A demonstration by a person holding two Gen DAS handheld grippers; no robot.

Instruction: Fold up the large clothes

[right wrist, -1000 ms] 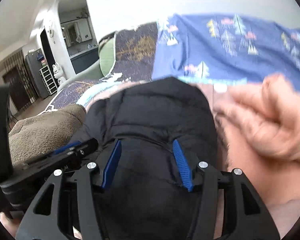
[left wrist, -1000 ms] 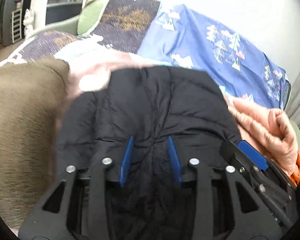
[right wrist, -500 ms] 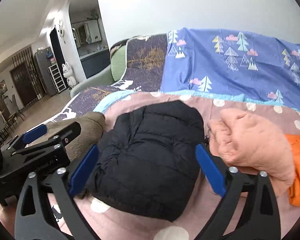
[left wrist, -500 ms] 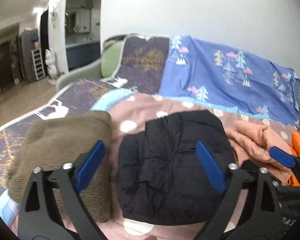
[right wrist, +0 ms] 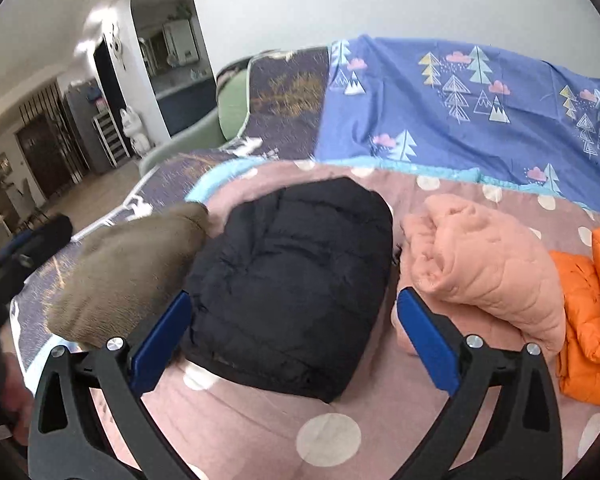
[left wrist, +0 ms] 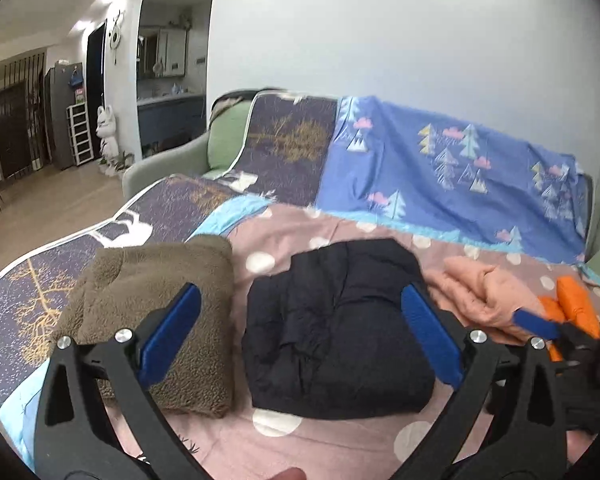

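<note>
Folded black jacket on bed, ahead of and below both tongs, between brown fleece and peach garment. Left tongs and right tongs just spread wide, empty; peach garment nearer right.

Folded piles crowd the bed; open cover lies only in front

The black jacket sits between the brown fleece and the peach garment, each just beside it, leaving narrow gaps. The orange jacket blocks the far right. Bare dotted pink cover in front gives passing room.
</note>
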